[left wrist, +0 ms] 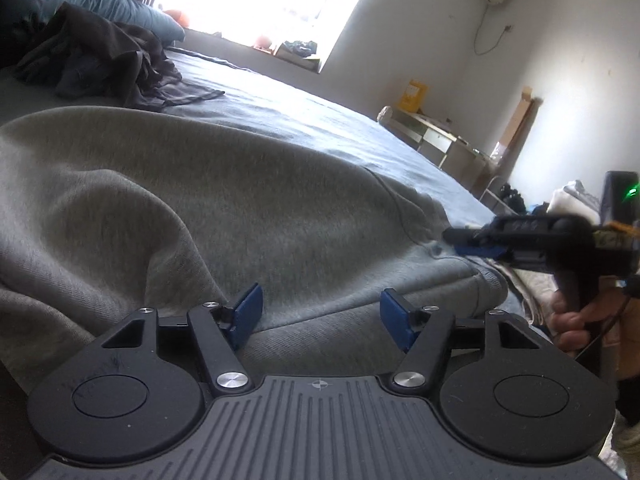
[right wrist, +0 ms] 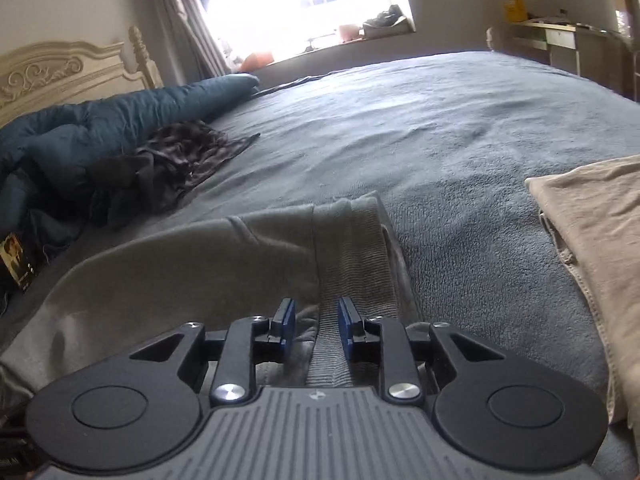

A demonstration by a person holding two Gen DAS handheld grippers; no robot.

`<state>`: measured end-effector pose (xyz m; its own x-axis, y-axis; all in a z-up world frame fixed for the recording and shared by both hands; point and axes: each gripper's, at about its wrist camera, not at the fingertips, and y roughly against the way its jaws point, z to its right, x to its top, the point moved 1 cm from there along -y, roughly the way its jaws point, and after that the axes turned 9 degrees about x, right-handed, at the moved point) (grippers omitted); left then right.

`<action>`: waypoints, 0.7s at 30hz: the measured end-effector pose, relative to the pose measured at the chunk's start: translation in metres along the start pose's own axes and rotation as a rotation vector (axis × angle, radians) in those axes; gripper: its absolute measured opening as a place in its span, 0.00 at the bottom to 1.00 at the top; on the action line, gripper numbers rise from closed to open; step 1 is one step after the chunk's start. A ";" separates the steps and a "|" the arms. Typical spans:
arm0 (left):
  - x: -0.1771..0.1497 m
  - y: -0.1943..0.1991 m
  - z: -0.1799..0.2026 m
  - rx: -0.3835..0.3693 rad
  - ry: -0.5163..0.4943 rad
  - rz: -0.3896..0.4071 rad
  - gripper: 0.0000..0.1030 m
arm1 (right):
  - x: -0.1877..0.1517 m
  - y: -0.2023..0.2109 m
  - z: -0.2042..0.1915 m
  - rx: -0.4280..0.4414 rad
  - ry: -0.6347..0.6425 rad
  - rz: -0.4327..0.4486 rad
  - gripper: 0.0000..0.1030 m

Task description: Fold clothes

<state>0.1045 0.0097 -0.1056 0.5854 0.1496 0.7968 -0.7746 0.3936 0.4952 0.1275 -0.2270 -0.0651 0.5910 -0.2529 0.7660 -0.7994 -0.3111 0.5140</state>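
A: From the left wrist first. Why are the left tongs (left wrist: 321,316) standing so wide?

B: They are spread apart with nothing pinched. The grey sweatshirt (left wrist: 224,208) lies humped on the bed (left wrist: 320,116) just ahead of them, its folded edge running between the blue pads (left wrist: 248,312). I'd judge they are lined up to take that edge. The right tongs (left wrist: 460,240) come in from the side at the garment's ribbed end, a hand (left wrist: 568,320) on the handle.

A: And the dark heap farther back?

B: A pile of dark clothes (left wrist: 100,64), well apart, likely waiting its turn.

A: Now the right wrist.

B: The right tongs (right wrist: 316,320) are narrowed but not closed: a gap shows between the pads (right wrist: 286,320), and the ribbed hem (right wrist: 352,248) runs up through it. No pad visibly presses the cloth, so I'd call it straddled, not gripped.

A: Why the hem?

B: Probably because it is the firm edge to lift. A beige folded piece (right wrist: 592,240) lies to the right, a teal quilt (right wrist: 100,128) by the headboard (right wrist: 60,72).
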 end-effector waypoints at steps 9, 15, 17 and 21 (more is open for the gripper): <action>-0.002 0.002 -0.005 -0.009 0.022 0.011 0.64 | -0.003 0.003 -0.004 -0.046 0.002 0.024 0.26; -0.005 0.003 -0.003 0.002 0.001 0.016 0.64 | -0.013 -0.009 0.005 -0.098 -0.005 -0.013 0.26; -0.006 0.004 -0.001 0.010 -0.007 0.015 0.64 | -0.008 -0.008 0.001 -0.103 -0.003 -0.009 0.27; -0.007 0.005 -0.002 0.011 0.001 0.014 0.64 | 0.005 0.000 -0.011 -0.087 0.025 0.028 0.31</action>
<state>0.0967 0.0128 -0.1094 0.5751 0.1559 0.8031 -0.7850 0.3816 0.4880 0.1292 -0.2180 -0.0567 0.5660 -0.2369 0.7897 -0.8228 -0.2227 0.5229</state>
